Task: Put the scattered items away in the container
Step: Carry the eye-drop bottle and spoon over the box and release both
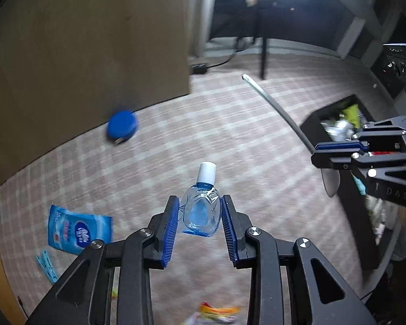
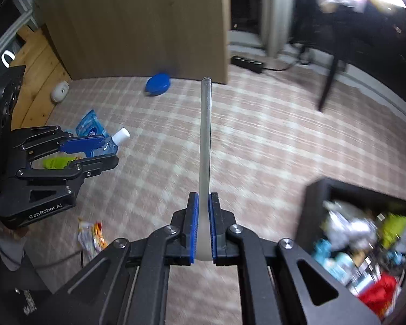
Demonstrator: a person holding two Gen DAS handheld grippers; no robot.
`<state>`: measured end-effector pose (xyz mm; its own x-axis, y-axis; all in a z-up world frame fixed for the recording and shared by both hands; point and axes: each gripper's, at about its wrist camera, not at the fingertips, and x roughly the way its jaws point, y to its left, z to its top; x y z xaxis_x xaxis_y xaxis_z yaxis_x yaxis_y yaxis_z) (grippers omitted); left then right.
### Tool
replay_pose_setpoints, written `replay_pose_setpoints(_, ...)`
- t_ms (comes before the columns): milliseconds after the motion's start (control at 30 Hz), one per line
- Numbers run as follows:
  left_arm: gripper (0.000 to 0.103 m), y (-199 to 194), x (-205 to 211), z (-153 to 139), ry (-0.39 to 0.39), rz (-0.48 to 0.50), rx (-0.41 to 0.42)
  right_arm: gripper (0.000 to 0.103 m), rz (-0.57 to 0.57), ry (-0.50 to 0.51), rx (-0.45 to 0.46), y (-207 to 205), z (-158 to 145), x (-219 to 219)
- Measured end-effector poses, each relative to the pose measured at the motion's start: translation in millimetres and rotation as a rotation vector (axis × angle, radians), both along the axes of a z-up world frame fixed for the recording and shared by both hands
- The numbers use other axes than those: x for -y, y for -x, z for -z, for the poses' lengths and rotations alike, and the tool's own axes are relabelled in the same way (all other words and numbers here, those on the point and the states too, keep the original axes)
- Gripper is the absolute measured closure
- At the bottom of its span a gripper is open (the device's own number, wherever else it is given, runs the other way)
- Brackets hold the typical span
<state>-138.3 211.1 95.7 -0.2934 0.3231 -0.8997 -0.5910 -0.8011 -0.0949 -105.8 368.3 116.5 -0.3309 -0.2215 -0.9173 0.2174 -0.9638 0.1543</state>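
My left gripper (image 1: 200,211) is shut on a small clear bottle (image 1: 201,211) with blue liquid and a white cap, held above the checked carpet; it also shows in the right wrist view (image 2: 112,143). My right gripper (image 2: 202,203) is shut on the bowl end of a metal spoon (image 2: 205,135), whose handle points forward; the spoon also shows in the left wrist view (image 1: 273,105). The black container (image 2: 314,205), filled with several items, sits low right of the right gripper and also shows in the left wrist view (image 1: 314,127).
On the carpet lie a blue round lid (image 1: 121,126), a blue tissue pack (image 1: 78,230), blue clothes pegs (image 1: 47,266), a red-yellow wrapper (image 2: 90,237) and a green item (image 2: 55,162). A wooden cabinet (image 1: 81,54), a power strip (image 2: 247,62) and a chair leg (image 2: 328,86) stand behind.
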Motion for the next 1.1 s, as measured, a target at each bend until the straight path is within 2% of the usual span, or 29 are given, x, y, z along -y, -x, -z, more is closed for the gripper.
replay_pose_setpoints(200,0.073,-52,-54,-32,-0.066,0.124,-0.006,0.095,0.113,-0.011,-0.043,-48,-23,-67)
replay_pose_setpoints(300,0.073,-87,-89,-38,-0.096,0.214,0.003,0.095,0.202,-0.020,-0.054,-83,-34,-110)
replay_pose_setpoints(533,0.073,-158,-160,-46,-0.155,0.372,0.067,0.095,0.405,-0.058,-0.060,-152,-37,-198)
replay_pose_setpoints(800,0.073,-204,-206,-53,-0.164,0.492,0.071,0.095,0.586,-0.107,-0.035,-213,-27,-267)
replay_pose_setpoints(933,0.073,-212,-220,-53,-0.156,0.512,0.075,0.095,0.617,-0.108,-0.029,-222,-23,-282)
replay_pose_setpoints(967,0.070,-212,-223,-52,-0.154,0.511,0.078,0.095,0.611,-0.108,-0.032,-222,-22,-282)
replay_pose_setpoints(1000,0.064,-211,-225,-49,-0.145,0.499,0.076,0.093,0.610,-0.110,-0.039,-222,-23,-282)
replay_pose_setpoints(1033,0.048,-209,-227,-47,-0.140,0.484,0.077,0.080,0.627,-0.119,-0.044,-222,-24,-283)
replay_pose_setpoints(1100,0.046,-204,-225,-43,-0.147,0.455,0.080,0.061,0.663,-0.119,-0.060,-222,-27,-286)
